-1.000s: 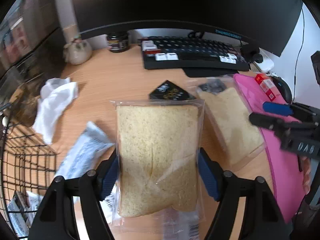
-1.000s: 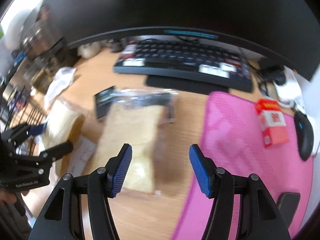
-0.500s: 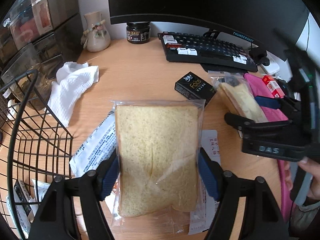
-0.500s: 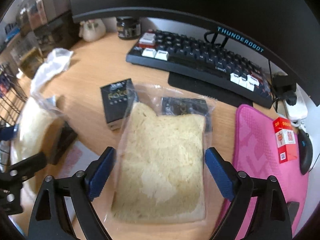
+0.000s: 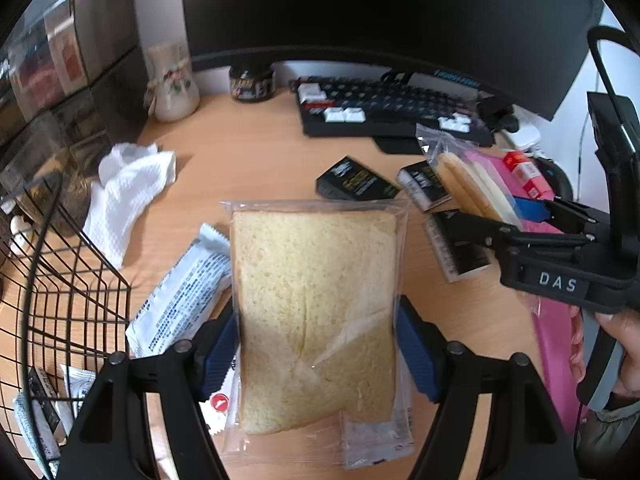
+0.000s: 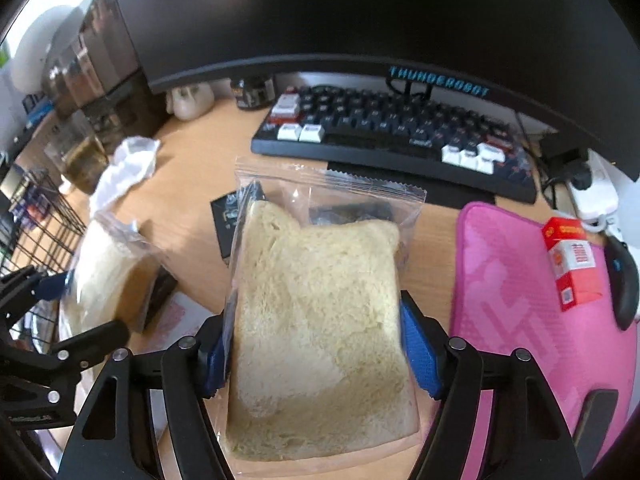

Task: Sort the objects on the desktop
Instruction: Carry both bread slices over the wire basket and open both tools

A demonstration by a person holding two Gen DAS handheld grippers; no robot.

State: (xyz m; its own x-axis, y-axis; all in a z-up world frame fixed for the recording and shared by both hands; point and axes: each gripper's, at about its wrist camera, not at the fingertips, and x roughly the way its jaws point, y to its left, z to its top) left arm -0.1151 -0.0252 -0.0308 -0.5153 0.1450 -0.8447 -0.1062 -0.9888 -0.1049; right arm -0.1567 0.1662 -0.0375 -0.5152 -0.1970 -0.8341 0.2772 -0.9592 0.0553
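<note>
Two bagged bread slices: first bagged slice (image 5: pixel 316 312) hanging clamped above desk, second bagged slice (image 6: pixel 320 320) likewise clamped, tilting.

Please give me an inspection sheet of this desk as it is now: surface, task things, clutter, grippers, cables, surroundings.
Surface: wooden desk, pink mat at right.
Job's things: two bagged bread slices; wire basket at left, packets inside.
Clutter: white cloth, white snack packet, black boxes, red carton.
Grippers: left gripper and right gripper each shut on a slice.
Cables: black leads by power strip.
Surroundings: monitor, keyboard, vase, dark jar, mouse.
</note>
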